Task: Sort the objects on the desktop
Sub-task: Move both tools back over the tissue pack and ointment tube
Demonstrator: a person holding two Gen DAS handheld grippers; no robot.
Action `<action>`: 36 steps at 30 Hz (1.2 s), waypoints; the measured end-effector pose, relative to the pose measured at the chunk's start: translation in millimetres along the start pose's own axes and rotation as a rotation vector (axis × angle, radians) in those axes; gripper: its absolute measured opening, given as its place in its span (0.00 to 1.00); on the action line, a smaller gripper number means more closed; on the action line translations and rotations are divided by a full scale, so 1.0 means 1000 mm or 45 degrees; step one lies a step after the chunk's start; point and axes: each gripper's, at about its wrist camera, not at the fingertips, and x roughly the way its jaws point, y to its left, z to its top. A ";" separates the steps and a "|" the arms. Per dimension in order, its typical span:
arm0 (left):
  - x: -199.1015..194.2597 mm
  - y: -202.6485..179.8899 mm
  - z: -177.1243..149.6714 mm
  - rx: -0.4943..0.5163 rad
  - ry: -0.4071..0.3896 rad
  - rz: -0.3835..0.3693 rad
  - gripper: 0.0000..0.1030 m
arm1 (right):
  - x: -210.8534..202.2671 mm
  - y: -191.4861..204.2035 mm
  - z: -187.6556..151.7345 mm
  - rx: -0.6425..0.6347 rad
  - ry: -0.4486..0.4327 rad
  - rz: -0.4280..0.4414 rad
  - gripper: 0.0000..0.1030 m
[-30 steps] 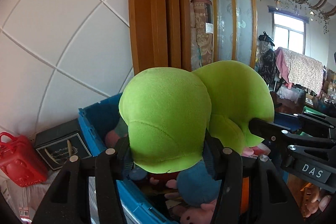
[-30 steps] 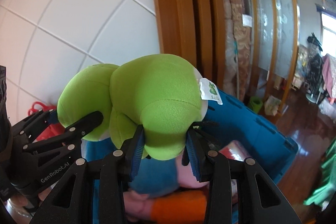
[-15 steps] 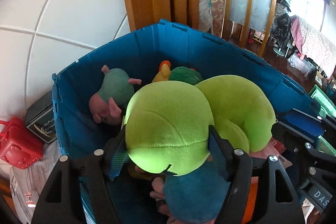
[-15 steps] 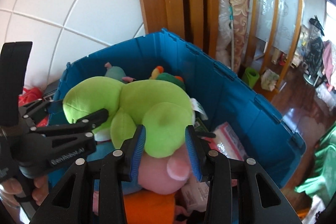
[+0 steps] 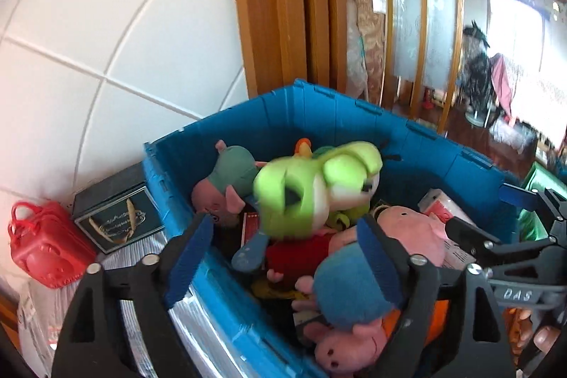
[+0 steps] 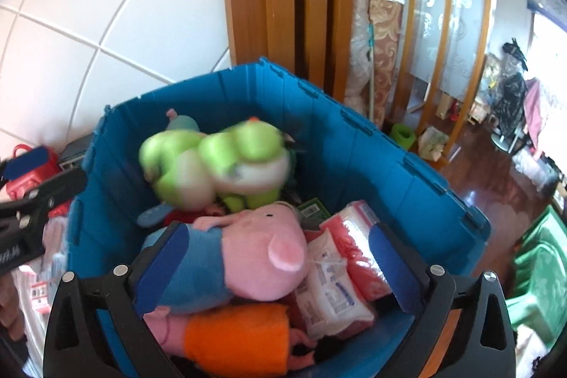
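Note:
A green plush toy (image 5: 315,186) lies loose and blurred on the pile inside the blue crate (image 5: 340,116); it also shows in the right wrist view (image 6: 219,165), in the crate (image 6: 382,162). My left gripper (image 5: 283,257) is open and empty above the crate's near left wall. My right gripper (image 6: 276,261) is open and empty over a pink pig plush (image 6: 262,257). Other pig plushes (image 5: 226,183) and packets (image 6: 333,282) fill the crate.
A red plastic case (image 5: 42,243) and a dark box (image 5: 117,211) sit left of the crate against the white tiled wall. A wooden door frame (image 5: 280,2) stands behind. A green chair (image 6: 535,268) is at the right.
Both grippers opened and let go of the green plush. It dropped into the blue crate among the other toys. Both grippers pulled back a little.

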 end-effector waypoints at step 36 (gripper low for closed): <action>-0.116 0.371 -0.331 -0.640 0.371 0.540 0.87 | -0.028 0.283 -0.106 -0.317 -0.063 0.561 1.00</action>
